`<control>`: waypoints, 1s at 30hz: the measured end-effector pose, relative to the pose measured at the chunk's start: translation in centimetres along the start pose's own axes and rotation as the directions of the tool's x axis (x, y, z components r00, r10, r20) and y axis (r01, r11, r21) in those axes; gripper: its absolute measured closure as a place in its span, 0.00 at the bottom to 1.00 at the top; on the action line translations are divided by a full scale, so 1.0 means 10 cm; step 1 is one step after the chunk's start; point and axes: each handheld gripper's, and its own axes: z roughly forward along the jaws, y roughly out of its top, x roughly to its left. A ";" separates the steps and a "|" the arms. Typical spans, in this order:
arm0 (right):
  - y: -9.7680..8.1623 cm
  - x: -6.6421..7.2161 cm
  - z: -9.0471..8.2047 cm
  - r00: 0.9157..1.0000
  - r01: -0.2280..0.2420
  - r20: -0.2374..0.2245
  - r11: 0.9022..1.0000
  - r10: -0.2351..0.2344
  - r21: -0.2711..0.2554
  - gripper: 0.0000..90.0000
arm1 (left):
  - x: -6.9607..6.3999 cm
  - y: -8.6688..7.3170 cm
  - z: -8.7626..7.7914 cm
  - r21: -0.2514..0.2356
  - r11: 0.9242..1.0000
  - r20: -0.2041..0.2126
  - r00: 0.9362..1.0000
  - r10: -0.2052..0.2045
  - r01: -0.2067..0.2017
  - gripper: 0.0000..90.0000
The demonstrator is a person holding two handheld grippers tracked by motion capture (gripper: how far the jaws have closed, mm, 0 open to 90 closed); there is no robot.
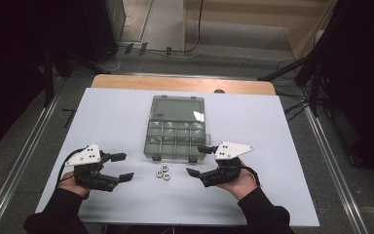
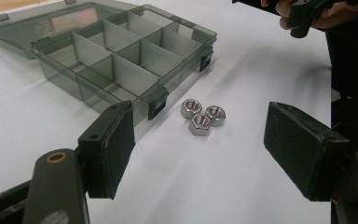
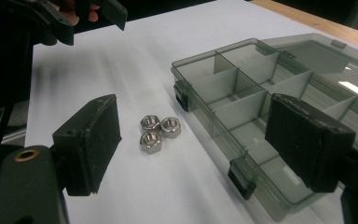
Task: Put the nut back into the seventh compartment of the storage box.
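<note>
Three steel hex nuts (image 1: 163, 171) sit bunched up and touching each other on the white worktop (image 1: 107, 122), just in front of the near edge of the smoky clear compartment box (image 1: 175, 139). The box has its lid flipped open toward the far side, and none of its compartments I can see into hold anything.

The nuts are pretty much dead center between the two tools. The left tool (image 1: 121, 167) is off to their left, jaws spread wide and pointing toward them, nothing in its grip. In the left gripper view the nuts (image 2: 203, 116) sit ahead of the gap between its jaws, well clear of the pads, next to one of the box's black latches (image 2: 157, 103).

The right tool (image 1: 198, 161) is just right of the nuts, also spread wide and holding nothing, its far jaw close to the box's front corner. In the right gripper view the nuts (image 3: 158, 132) sit nearer its left jaw, with the box (image 3: 261, 116) running off to the right.
</note>
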 end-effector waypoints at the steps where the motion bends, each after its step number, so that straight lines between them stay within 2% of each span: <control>1: 0.01 0.01 0.02 1.000 -0.002 -0.001 1.000 0.002 -0.003 0.21 | 0.00 0.00 0.00 -0.002 1.000 0.001 1.000 0.000 0.000 0.28; 30: 0.20 0.18 0.60 0.997 0.031 -0.071 0.999 -0.031 0.006 0.23 | -0.01 0.00 0.00 -0.004 1.000 -0.006 1.000 0.000 0.000 0.28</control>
